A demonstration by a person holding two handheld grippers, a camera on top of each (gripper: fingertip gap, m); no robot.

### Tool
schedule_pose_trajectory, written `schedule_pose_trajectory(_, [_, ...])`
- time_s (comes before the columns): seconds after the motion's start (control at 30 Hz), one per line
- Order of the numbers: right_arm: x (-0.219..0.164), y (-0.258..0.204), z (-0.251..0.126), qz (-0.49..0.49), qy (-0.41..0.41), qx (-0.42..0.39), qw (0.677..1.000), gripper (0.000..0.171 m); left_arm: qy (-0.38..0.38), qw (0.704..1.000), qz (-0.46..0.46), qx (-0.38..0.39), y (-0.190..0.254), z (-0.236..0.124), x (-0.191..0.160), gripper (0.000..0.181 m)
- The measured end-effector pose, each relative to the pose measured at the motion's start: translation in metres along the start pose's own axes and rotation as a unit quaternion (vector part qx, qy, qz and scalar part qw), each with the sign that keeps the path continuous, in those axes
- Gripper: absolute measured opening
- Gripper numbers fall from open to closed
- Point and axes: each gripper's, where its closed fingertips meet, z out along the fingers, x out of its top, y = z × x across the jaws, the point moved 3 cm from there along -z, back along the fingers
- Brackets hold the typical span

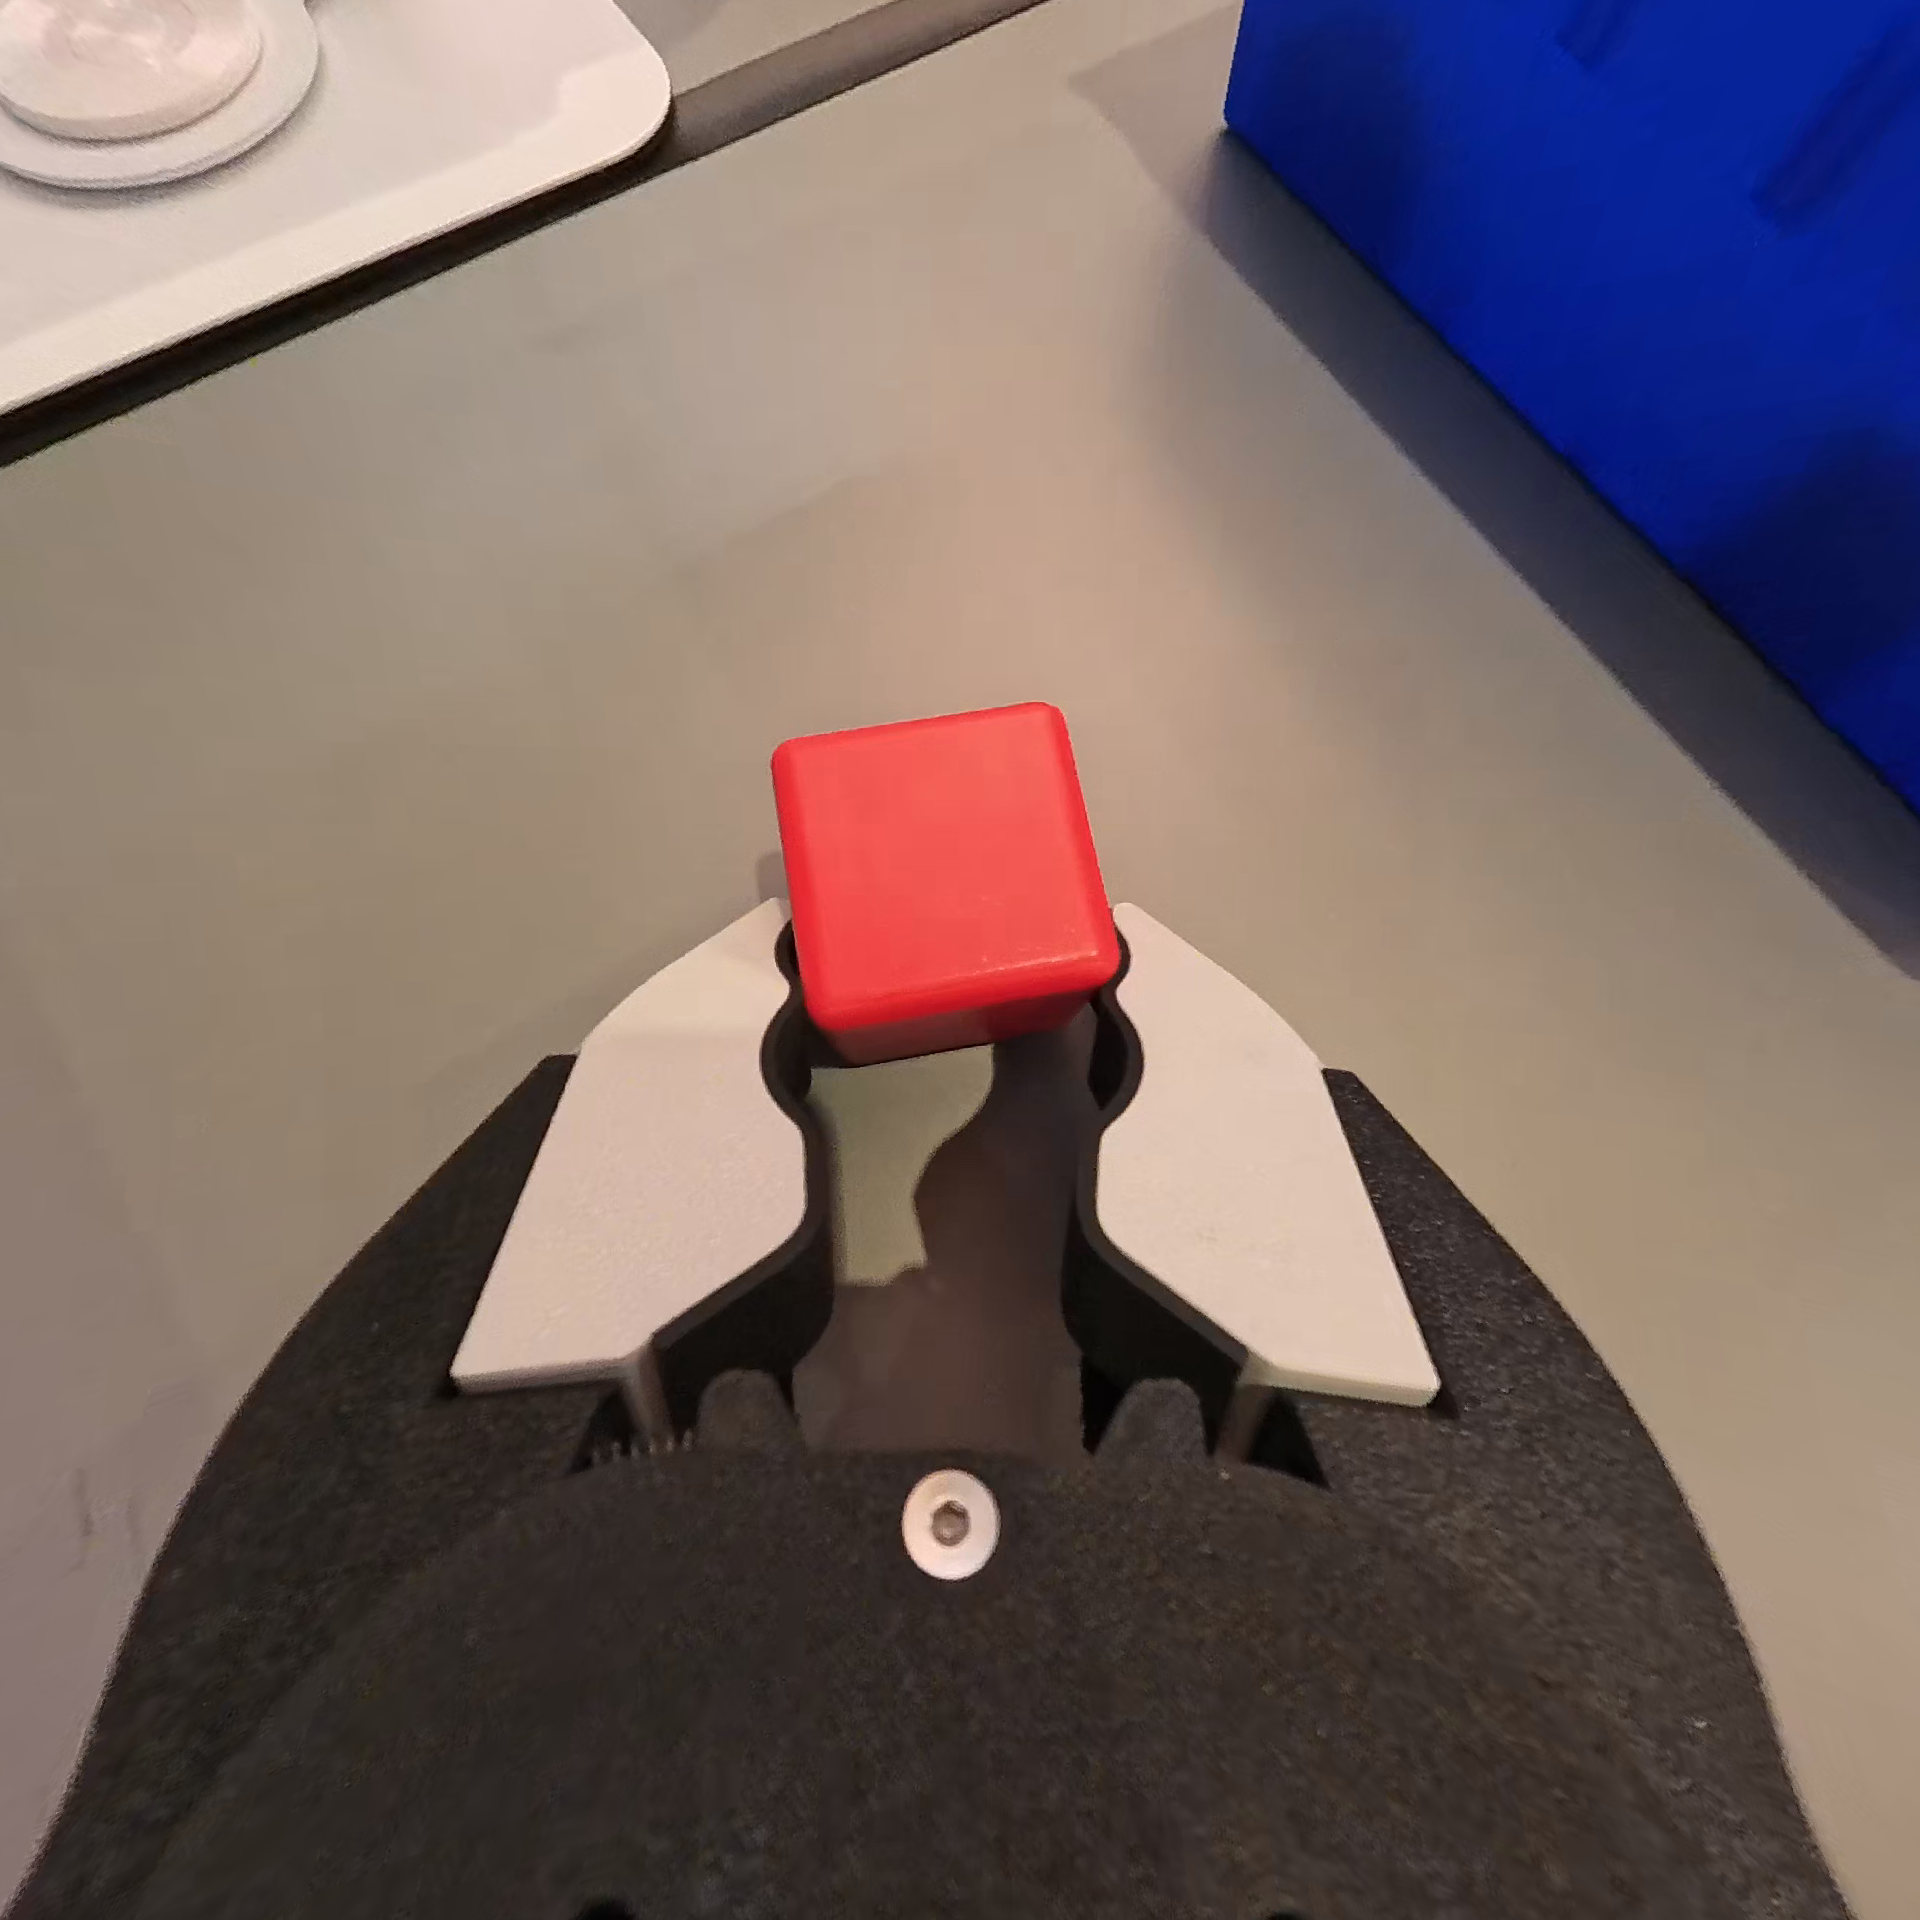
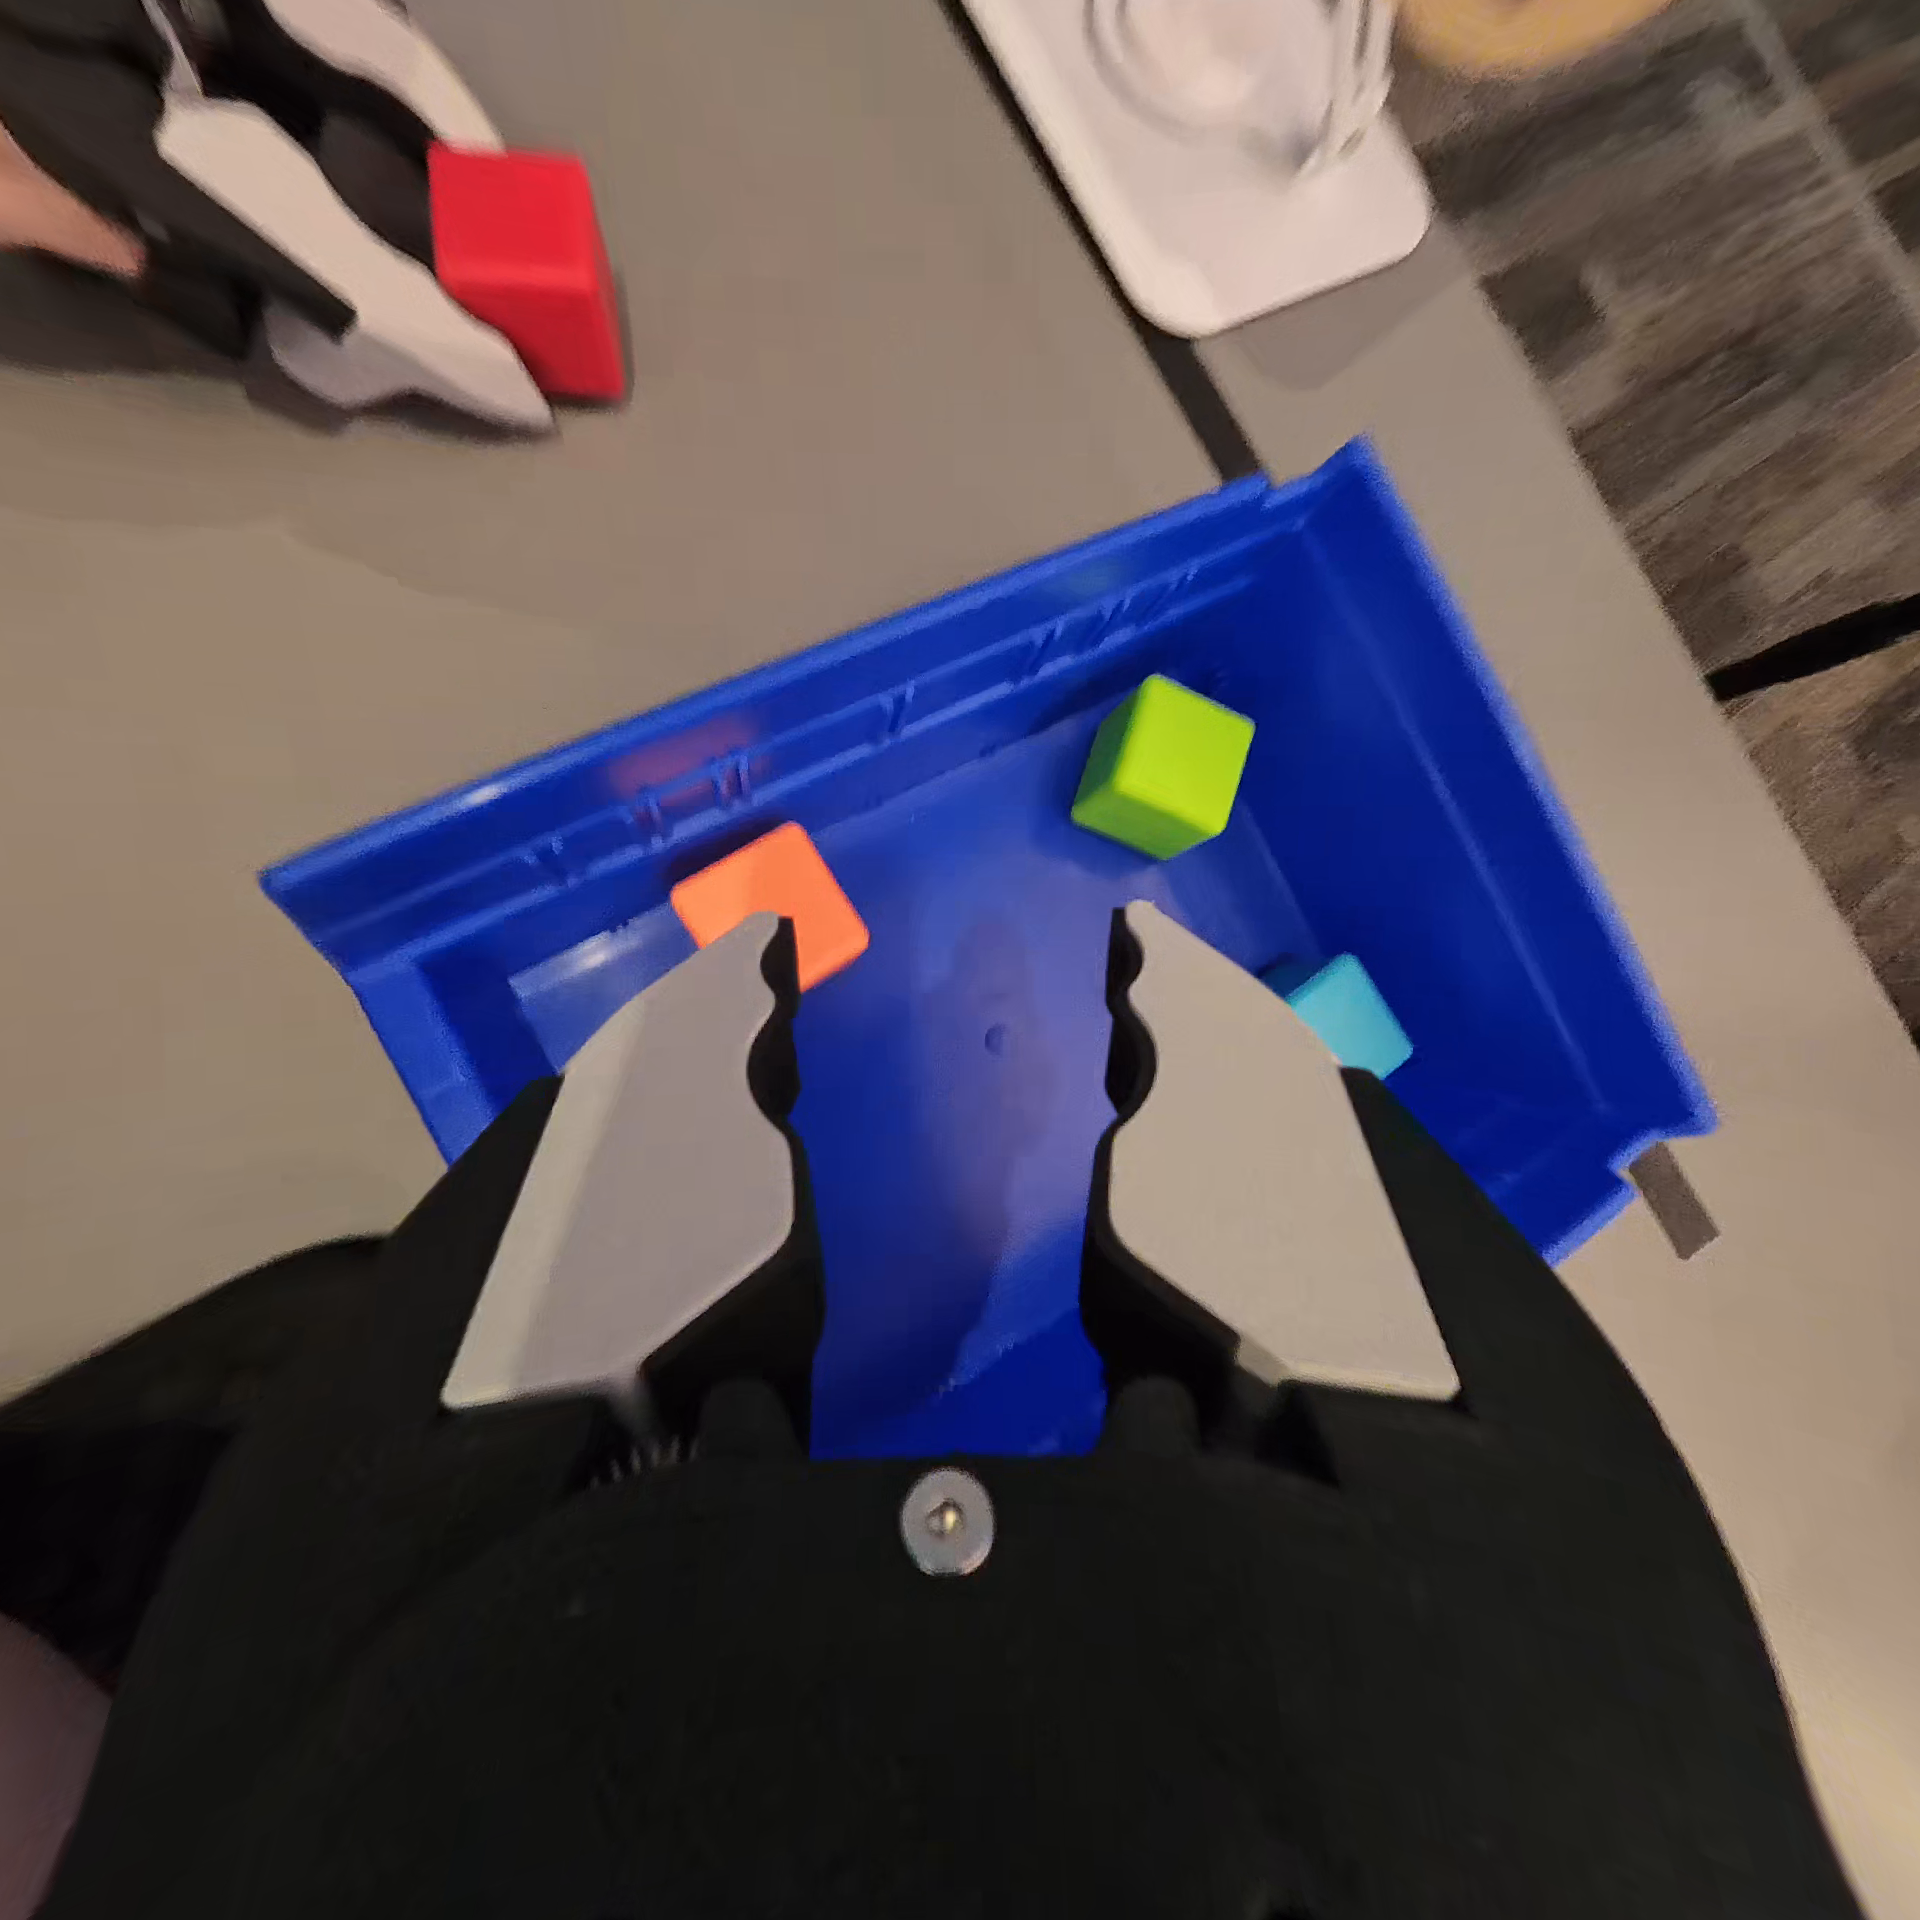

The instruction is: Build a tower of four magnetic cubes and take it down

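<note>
Blue bin [image 2: 1455, 831] sits on the grey table [image 2: 260, 675], open top facing the right wrist view. Three cubes lie loose on its floor, well apart: light blue cube [image 2: 1351, 1013] nearest, partly hidden behind the right finger; orange cube [image 2: 774, 899] by the bin's left wall, its near corner covered by the left fingertip; green cube [image 2: 1164, 767] farthest, tilted in the far corner.

Right gripper [image 2: 951, 920] hangs above the bin, jaws spread wide, nothing between them. Whether the left fingertip touches the orange cube cannot be told.

Left gripper [image 1: 948, 914] is clenched on the red cube [image 1: 935, 862], both fingertips pressed against its sides near the back edge. From the right wrist view the same red cube [image 2: 525, 270] is held low over the bare table, left of the bin; whether it rests on the surface is unclear.

Beyond, a white tray [image 1: 364, 187] at the table's far edge carries a clear glass dish [image 1: 125, 62].
</note>
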Motion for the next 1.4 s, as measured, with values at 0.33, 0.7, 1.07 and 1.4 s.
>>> schedule_pose_trajectory(0.33, [0.086,-0.003,-0.027,0.164,0.236,0.128,0.949,0.057,0.081,0.995,0.053,-0.037,0.011,-0.057,0.043,0.051])
schedule_pose_trajectory(0.7, [0.145,-0.066,0.029,0.33,0.165,0.391,0.843,0.058,0.248,0.942,0.185,-0.127,0.04,-0.12,0.078,0.051])
schedule_pose_trajectory(1.07, [0.16,-0.126,0.059,0.299,0.057,0.431,0.849,0.049,0.236,0.926,0.286,-0.073,0.049,-0.121,0.071,0.051])
schedule_pose_trajectory(1.4, [0.095,-0.064,0.027,0.23,-0.012,0.22,0.948,0.05,0.219,0.937,0.255,-0.098,0.05,-0.126,0.071,0.077])
